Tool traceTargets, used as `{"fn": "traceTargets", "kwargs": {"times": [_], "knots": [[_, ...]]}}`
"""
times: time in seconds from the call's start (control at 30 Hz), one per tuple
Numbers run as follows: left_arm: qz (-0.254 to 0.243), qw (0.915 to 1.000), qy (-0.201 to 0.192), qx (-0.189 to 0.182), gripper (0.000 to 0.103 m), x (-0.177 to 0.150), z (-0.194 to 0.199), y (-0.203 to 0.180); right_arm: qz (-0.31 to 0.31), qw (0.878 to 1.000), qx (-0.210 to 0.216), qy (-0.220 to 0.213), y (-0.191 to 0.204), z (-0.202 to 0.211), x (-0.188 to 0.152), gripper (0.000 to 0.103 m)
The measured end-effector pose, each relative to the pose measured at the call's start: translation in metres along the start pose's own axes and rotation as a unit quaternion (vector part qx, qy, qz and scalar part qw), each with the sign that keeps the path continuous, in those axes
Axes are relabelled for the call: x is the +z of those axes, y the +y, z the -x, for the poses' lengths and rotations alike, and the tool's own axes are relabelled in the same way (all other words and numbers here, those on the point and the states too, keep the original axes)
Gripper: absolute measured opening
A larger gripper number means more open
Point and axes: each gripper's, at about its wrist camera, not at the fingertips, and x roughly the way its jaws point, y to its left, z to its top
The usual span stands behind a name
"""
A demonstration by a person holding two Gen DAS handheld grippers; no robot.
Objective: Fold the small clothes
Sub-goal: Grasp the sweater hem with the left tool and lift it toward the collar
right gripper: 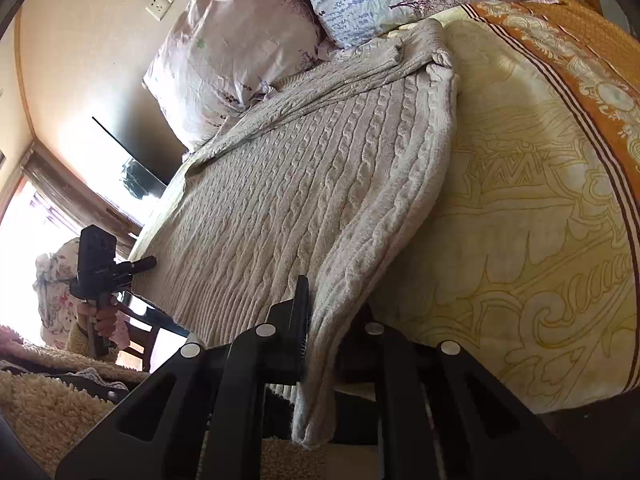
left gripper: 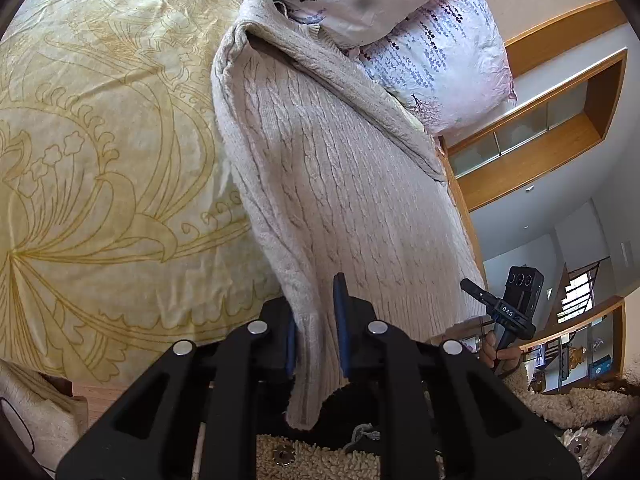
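The cable-knit sweater lies on the yellow bedspread, running from frame bottom up to the pillows. The left gripper and right gripper each clamp a hem corner. Lift both corners level, evenly tensioned, and carry them toward the collar.

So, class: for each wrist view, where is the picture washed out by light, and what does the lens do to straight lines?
Right wrist view: the window at lower left is blown out to white, but the sweater keeps its knit detail. Left wrist view: even light, no glare; the wooden shelf edges bow, and both views darken at the corners.
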Motion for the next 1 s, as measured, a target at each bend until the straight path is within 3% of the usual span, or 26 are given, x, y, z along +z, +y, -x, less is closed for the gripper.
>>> {"fn": "traceTargets", "kwargs": {"times": [0.2, 0.43, 0.57, 0.8, 1.0], "knots": [[-0.009, 0.9999, -0.003, 0.009, 0.006, 0.003, -0.001, -0.001, 0.071, 0.994, -0.063, -0.047, 0.019, 0.002, -0.005, 0.008], [-0.070, 0.9954, -0.064, 0.004, 0.006, 0.023, 0.012, -0.021, 0.150, 0.973, -0.105, -0.144, 0.052, 0.015, 0.013, 0.007], [-0.095, 0.9904, -0.100, 0.014, 0.006, 0.044, 0.019, -0.028, 0.155, 0.963, -0.115, -0.190, 0.056, 0.021, 0.033, 0.007], [-0.083, 0.9787, -0.183, 0.040, 0.006, 0.093, 0.031, -0.027, 0.182, 0.937, -0.161, -0.252, 0.068, 0.022, 0.071, 0.007], [-0.087, 0.9704, -0.214, 0.071, 0.006, 0.134, 0.024, -0.035, 0.187, 0.926, -0.184, -0.273, 0.072, 0.011, 0.108, 0.007]]}}
